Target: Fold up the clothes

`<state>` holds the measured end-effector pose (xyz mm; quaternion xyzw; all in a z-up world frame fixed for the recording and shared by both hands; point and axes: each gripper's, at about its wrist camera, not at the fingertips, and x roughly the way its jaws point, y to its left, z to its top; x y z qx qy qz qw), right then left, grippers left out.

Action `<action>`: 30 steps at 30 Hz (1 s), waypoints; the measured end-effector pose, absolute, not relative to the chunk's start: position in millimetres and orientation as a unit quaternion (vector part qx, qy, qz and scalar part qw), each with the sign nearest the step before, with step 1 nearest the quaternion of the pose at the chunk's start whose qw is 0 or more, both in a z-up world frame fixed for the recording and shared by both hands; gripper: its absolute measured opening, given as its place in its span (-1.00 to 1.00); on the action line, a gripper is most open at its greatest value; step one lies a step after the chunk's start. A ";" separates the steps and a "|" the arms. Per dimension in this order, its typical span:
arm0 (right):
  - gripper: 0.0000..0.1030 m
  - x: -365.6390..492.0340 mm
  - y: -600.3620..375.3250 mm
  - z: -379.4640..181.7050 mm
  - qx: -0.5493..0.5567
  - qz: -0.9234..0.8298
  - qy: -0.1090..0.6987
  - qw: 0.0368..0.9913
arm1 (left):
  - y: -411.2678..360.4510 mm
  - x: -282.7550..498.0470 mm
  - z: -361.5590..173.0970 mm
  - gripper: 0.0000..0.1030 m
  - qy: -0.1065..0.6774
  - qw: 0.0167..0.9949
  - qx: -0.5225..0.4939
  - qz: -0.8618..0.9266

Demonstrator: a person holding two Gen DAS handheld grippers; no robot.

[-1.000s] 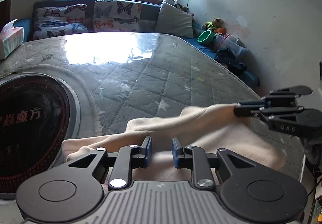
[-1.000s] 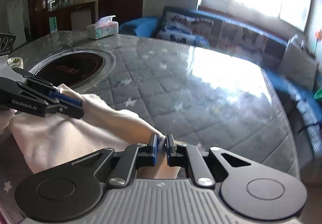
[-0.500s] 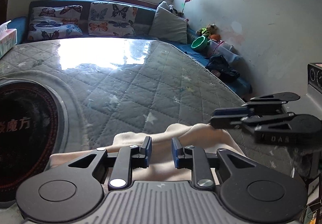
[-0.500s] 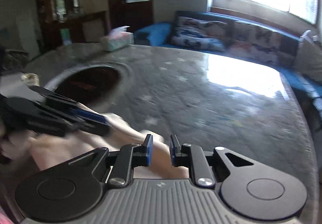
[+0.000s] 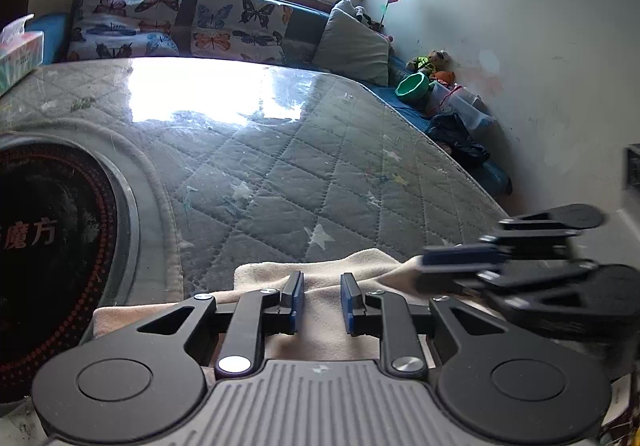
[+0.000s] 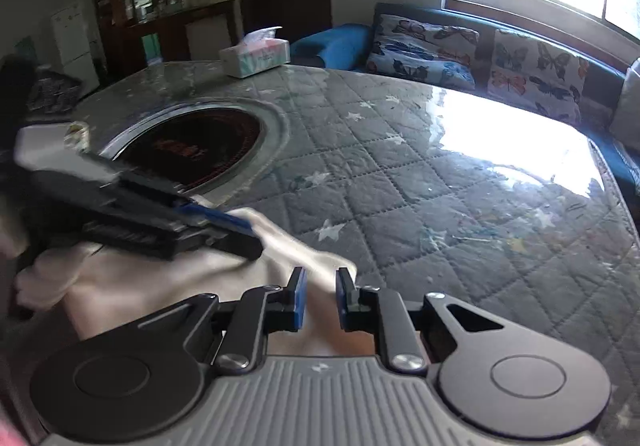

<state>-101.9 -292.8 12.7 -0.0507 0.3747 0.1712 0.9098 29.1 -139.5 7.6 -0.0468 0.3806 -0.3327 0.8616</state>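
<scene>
A cream cloth (image 5: pixel 264 274) lies bunched at the near edge of the quilted grey table (image 5: pixel 320 173). My left gripper (image 5: pixel 322 298) sits low over it, and a thick fold fills the narrow gap between its blue pads. Seen from the right wrist, the left gripper (image 6: pixel 252 238) has cloth (image 6: pixel 160 278) coming out from between its fingers. My right gripper (image 6: pixel 320 298) stands slightly open over the cloth's right end, which lies loose in the gap. In the left wrist view the right gripper (image 5: pixel 424 270) points in from the right at the cloth's tip.
A round black hotplate (image 5: pixel 48 238) is set into the table at the left. A tissue box (image 6: pixel 254 57) stands at the far edge. A sofa with butterfly cushions (image 5: pixel 236 25) lines the window wall, and a green bowl (image 5: pixel 412 85) and clutter lie at its right end.
The right gripper swung left toward the left gripper, bringing the cloth's end over, and its pinch on the cloth has loosened. The stretched ridge of cloth has collapsed into a short bunch.
</scene>
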 end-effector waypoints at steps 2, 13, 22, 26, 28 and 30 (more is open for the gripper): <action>-0.72 -117.7 -289.4 17.7 -0.065 0.183 0.377 0.905 | -141.5 27.8 8.1 -0.57 0.378 0.864 -0.040 -0.331; -0.72 -188.2 -289.0 6.0 -0.080 0.182 0.398 0.896 | -148.4 23.8 6.4 -0.57 0.362 0.875 -0.014 -0.321; -0.71 -193.0 -293.7 10.0 -0.068 0.177 0.400 0.897 | -134.5 11.5 19.7 -0.56 0.345 0.876 -0.039 -0.334; -0.71 -189.3 -291.8 19.1 -0.075 0.176 0.385 0.903 | -122.9 -14.2 32.9 -0.56 0.334 0.874 -0.038 -0.351; -0.70 -183.1 -291.1 21.7 -0.080 0.171 0.378 0.907 | -120.6 -30.1 34.2 -0.56 0.336 0.870 -0.030 -0.360; -0.70 -175.3 -291.8 20.4 -0.075 0.169 0.375 0.908 | -118.8 -43.6 30.9 -0.56 0.340 0.868 -0.025 -0.363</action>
